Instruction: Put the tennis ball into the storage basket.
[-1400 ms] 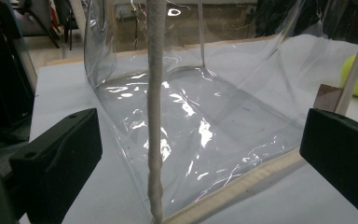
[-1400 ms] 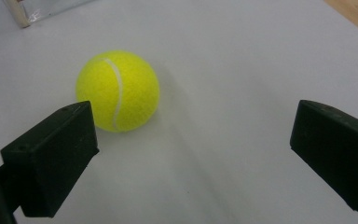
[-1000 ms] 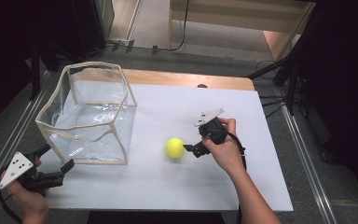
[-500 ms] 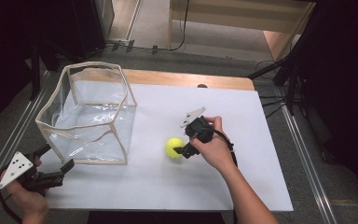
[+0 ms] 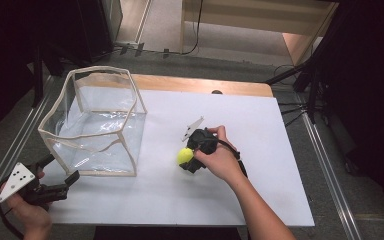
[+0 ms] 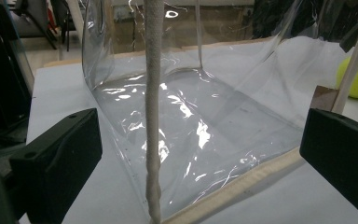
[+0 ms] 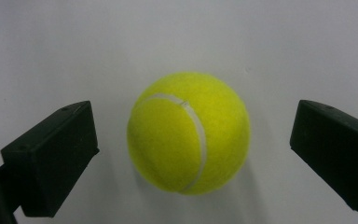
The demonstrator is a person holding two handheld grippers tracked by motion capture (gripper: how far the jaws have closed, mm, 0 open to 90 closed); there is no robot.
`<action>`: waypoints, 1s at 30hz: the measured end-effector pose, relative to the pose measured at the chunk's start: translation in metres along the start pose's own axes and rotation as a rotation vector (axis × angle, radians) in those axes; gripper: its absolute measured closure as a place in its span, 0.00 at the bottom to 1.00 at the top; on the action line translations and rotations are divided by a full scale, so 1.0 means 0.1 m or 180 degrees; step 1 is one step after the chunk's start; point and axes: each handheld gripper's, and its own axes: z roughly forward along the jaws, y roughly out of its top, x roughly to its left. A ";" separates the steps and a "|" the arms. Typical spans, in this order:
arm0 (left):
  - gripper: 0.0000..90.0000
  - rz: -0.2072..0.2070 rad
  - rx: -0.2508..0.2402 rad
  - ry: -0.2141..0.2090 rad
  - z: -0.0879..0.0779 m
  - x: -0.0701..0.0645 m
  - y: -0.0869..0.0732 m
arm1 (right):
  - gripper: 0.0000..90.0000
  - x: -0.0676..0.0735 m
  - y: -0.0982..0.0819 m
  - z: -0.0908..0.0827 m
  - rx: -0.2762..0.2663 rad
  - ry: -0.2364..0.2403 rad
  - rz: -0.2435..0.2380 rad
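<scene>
White table [image 5: 260, 130] is carrying everything. Left of the tennis ball [image 5: 184, 156], the left tool [image 5: 60, 176] is gaping at the clear bag's [image 5: 95, 120] corner. Ball is sitting between the right tool's [image 5: 186, 158] spread jaws, untouched.

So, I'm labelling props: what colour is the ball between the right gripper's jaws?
Yellow-green with a white seam: the tennis ball shows best in the right gripper view.

A white table [image 5: 280, 150] stands on grey floor [image 5: 340, 165], with dark surroundings and trailing cables [image 5: 290, 107].
</scene>
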 end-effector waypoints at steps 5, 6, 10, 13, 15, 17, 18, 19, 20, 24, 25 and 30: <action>0.00 0.0004 0.0001 -0.0003 0.00 0.00 0.00 | 0.00 0.01 0.02 0.07 0.0107 0.0016 0.0019; 0.00 0.0004 0.0001 -0.0003 0.00 0.00 0.00 | 0.00 0.01 0.02 0.07 0.0107 0.0016 0.0019; 0.00 0.0005 0.0001 -0.0003 0.00 0.00 0.00 | 0.00 0.03 0.04 0.14 0.0208 0.0042 0.0001; 0.00 -0.0004 -0.0005 0.0000 0.00 0.00 0.00 | 0.03 0.05 0.06 0.19 0.0275 0.0022 -0.0024; 0.00 -0.0003 -0.0002 -0.0001 0.00 0.00 0.00 | 0.08 0.05 0.06 0.21 0.0307 -0.0009 0.0001; 0.00 -0.0003 -0.0003 0.0000 0.00 0.00 0.00 | 0.08 0.05 0.06 0.22 0.0306 0.0001 0.0002; 0.00 -0.0004 -0.0006 0.0000 0.00 0.00 0.00 | 0.08 0.05 0.06 0.23 0.0313 0.0009 0.0013; 0.00 -0.0004 -0.0002 0.0001 0.00 0.00 0.00 | 0.14 0.05 0.06 0.24 0.0339 -0.0027 -0.0018; 0.00 -0.0004 -0.0002 0.0001 0.00 0.00 0.00 | 0.14 0.05 0.06 0.24 0.0339 -0.0027 -0.0018; 0.00 -0.0002 -0.0003 0.0002 0.00 0.00 0.00 | 0.14 0.05 0.05 0.26 0.0333 -0.0009 0.0000; 0.00 -0.0003 -0.0002 0.0000 -0.01 0.00 0.00 | 0.14 0.04 0.05 0.27 0.0354 -0.0014 0.0023; 0.00 -0.0003 -0.0002 0.0001 -0.01 0.00 0.00 | 0.24 0.03 0.04 0.28 0.0388 -0.0043 0.0010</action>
